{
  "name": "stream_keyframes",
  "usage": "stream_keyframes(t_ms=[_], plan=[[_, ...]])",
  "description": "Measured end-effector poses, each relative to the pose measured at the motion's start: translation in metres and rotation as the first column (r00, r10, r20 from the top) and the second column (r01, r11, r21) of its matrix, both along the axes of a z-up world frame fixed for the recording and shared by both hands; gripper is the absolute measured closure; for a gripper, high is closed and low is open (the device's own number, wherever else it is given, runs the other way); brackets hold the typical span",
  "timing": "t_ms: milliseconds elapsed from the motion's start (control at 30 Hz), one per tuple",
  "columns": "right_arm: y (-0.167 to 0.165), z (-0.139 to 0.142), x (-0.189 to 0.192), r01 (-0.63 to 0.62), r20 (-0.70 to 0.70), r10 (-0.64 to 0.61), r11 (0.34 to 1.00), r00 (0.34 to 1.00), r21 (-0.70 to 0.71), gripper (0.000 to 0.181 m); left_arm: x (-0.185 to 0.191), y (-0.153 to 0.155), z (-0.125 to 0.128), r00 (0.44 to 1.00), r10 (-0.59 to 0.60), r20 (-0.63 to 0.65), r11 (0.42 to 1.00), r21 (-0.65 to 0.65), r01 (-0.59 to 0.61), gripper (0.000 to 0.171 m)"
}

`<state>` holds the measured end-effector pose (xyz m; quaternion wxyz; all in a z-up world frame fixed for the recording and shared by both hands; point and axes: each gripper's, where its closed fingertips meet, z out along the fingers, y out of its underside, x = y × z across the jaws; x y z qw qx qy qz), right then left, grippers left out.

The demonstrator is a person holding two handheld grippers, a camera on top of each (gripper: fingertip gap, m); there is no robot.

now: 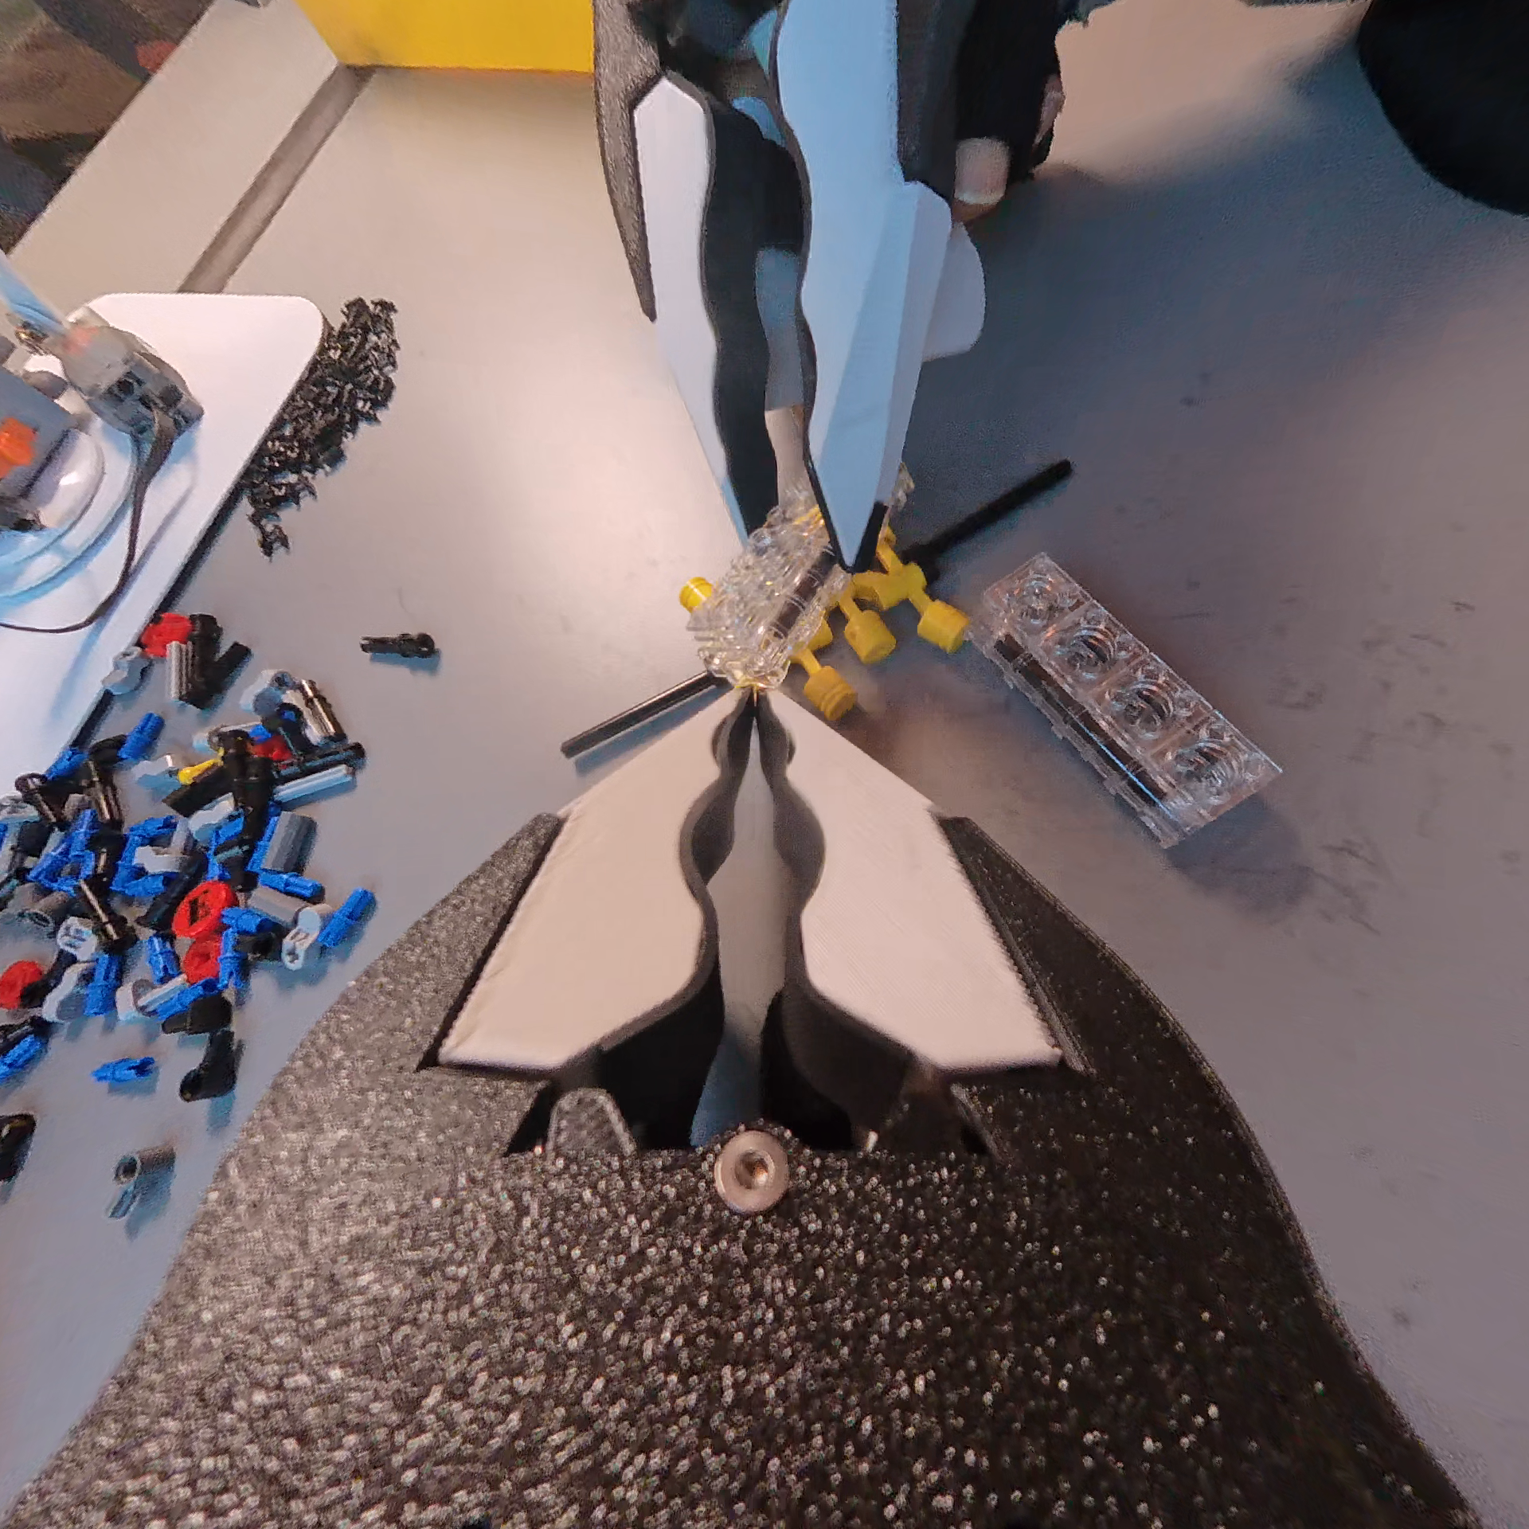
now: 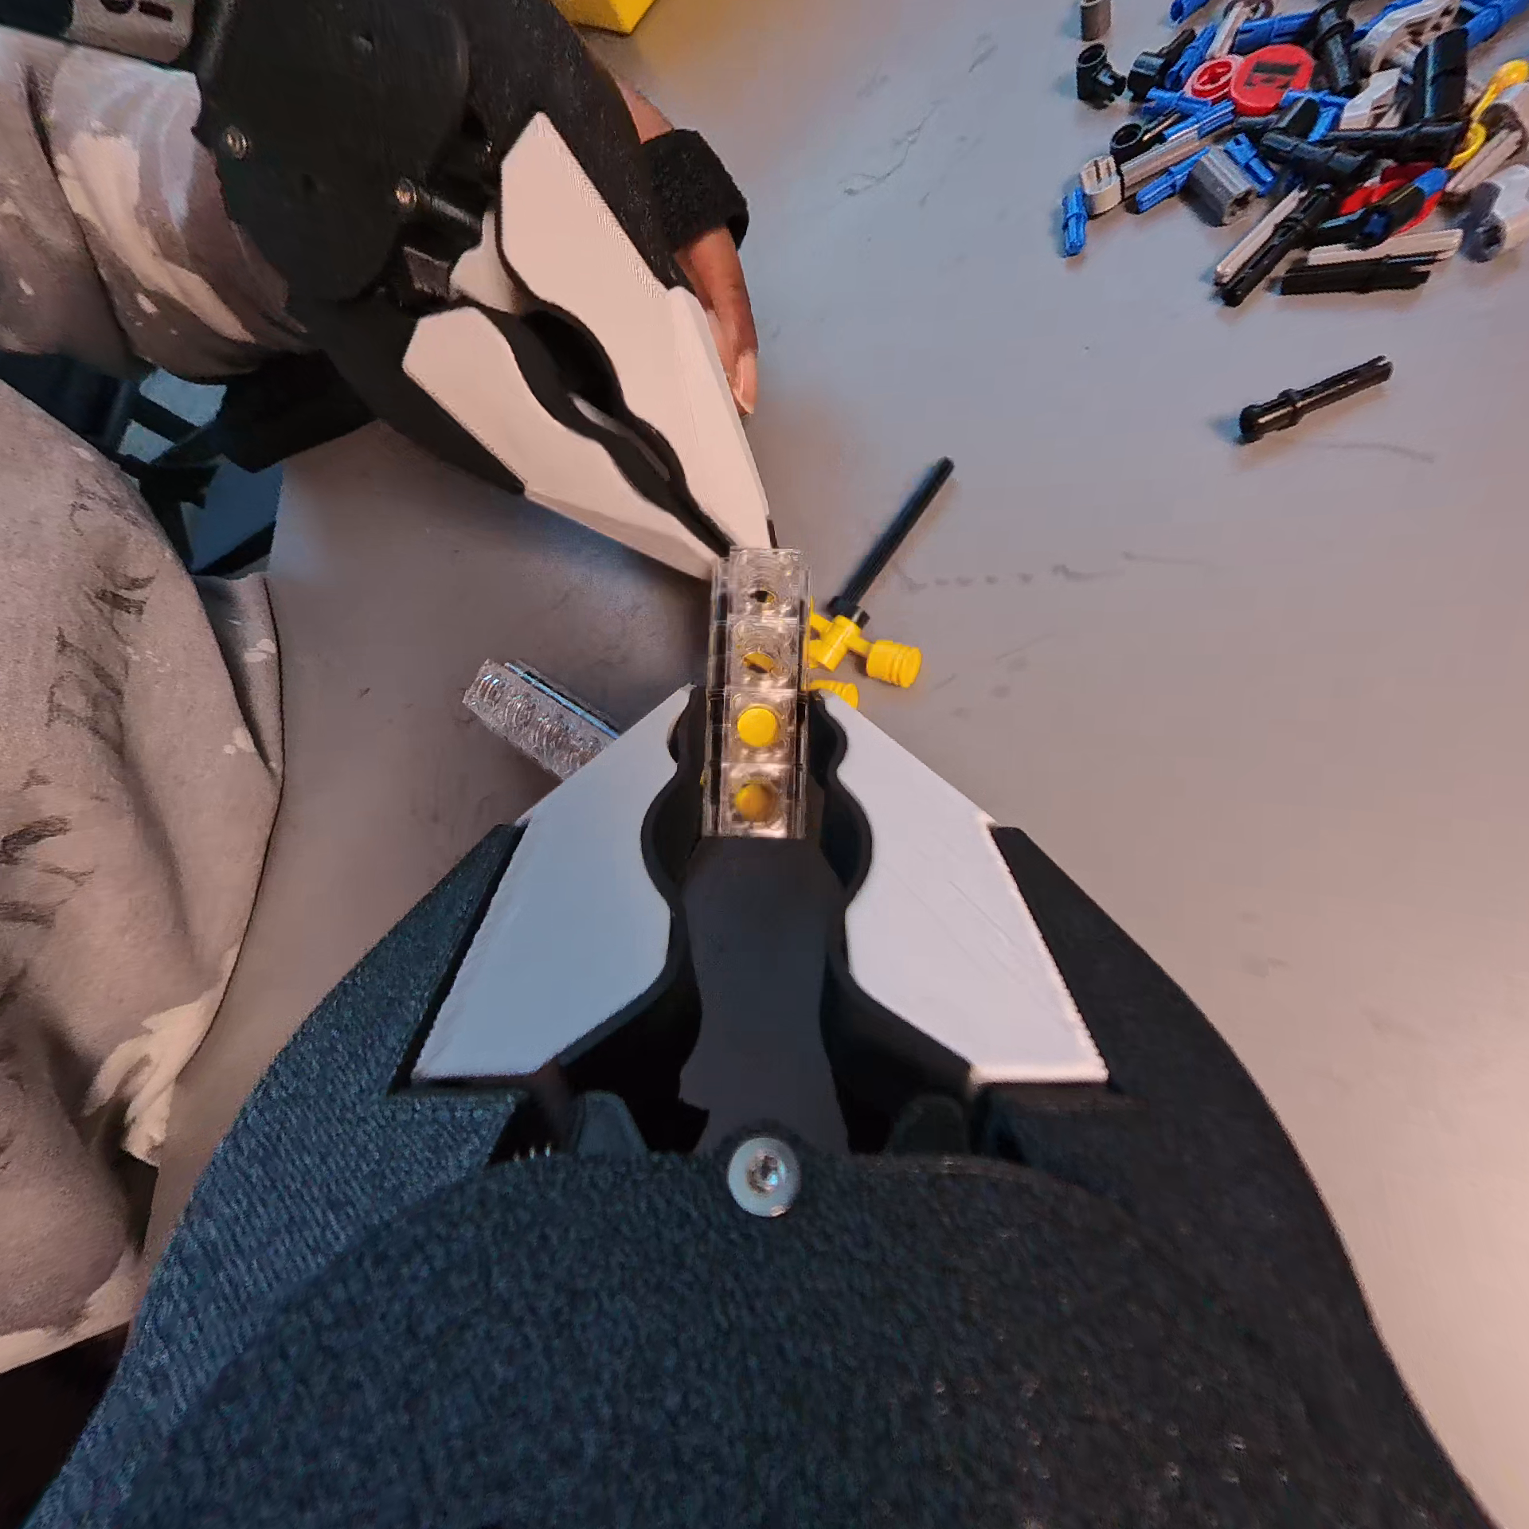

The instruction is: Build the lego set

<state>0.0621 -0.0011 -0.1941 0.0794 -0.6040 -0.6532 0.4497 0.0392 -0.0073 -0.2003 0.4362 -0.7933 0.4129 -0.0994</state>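
Observation:
My right gripper (image 2: 757,703) is shut on a clear four-hole block (image 2: 759,662) with yellow pistons (image 2: 889,659) showing in and beside it. It holds the block just above the grey table. A black axle (image 2: 898,529) runs under the pistons. My left gripper (image 1: 754,707) is shut, and its tips touch the block's end (image 1: 765,612); I cannot tell whether they pinch anything. The right gripper (image 1: 831,550) comes down from the top in the left wrist view. The left gripper (image 2: 749,542) also shows in the right wrist view. A second clear block (image 1: 1125,699) lies beside them.
A pile of small blue, black, red and grey parts (image 1: 165,869) lies to the left. A loose black pin (image 1: 399,644), a heap of black links (image 1: 331,405) and a white board with a motor unit (image 1: 124,397) are there too. A yellow box (image 1: 447,33) stands at the back. Less than 4 cm separates the two grippers' tips.

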Motion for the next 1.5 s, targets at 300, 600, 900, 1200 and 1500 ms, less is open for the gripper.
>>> stream_keyframes(t_ms=[300, 600, 900, 1200, 1500], plan=[[-0.005, -0.002, 0.004, -0.054, -0.012, 0.055, 0.995, 0.998, 0.079, 0.158, -0.010, 0.009, 0.007, 0.999, -0.046, 0.024, 0.999, 0.022, 0.045, 0.168], [-0.007, -0.003, 0.007, -0.105, -0.032, 0.111, 0.985, 0.993, 0.137, 0.157, -0.008, -0.010, -0.006, 0.928, -0.363, -0.086, 0.932, -0.031, 0.361, 0.154], [-0.007, -0.003, 0.009, -0.129, -0.045, 0.136, 0.981, 0.990, 0.143, 0.157, 0.010, -0.003, -0.006, 0.855, -0.505, -0.120, 0.857, 0.041, 0.513, 0.156], [-0.010, -0.002, 0.013, -0.166, -0.058, 0.176, 0.975, 0.983, 0.147, 0.158, 0.014, -0.004, 0.002, 0.847, -0.530, -0.046, 0.843, 0.076, 0.532, 0.157], [-0.012, 0.000, 0.017, -0.198, -0.070, 0.211, 0.968, 0.975, 0.158, 0.158, 0.018, -0.006, 0.006, 0.816, -0.578, -0.009, 0.813, 0.076, 0.577, 0.156]])
